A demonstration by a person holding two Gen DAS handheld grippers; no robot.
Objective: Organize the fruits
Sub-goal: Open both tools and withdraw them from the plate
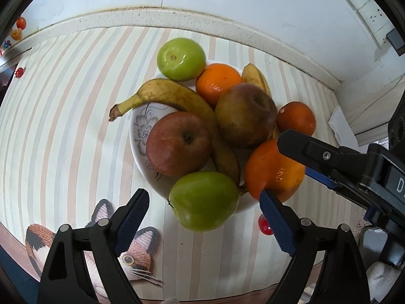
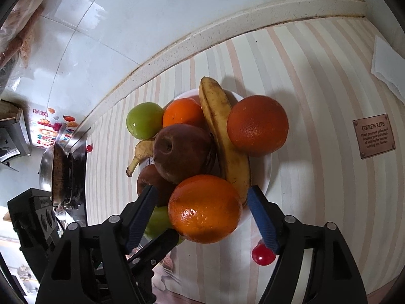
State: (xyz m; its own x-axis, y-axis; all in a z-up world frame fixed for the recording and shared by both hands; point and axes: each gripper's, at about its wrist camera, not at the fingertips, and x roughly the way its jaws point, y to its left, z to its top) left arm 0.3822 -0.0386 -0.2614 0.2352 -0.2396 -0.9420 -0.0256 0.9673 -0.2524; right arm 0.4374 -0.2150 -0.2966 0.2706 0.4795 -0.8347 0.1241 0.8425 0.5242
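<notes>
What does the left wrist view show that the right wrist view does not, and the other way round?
Only the left wrist view shows the wall sockets, the cat picture on the striped cloth and the plate's flower pattern.

Only the right wrist view shows the GREEN LIFE plaque and the pan on the stove.

Both show the white plate piled with apples, oranges and bananas, the near orange, the near green apple, the small red ball, and both grippers open: left gripper, right gripper.
</notes>
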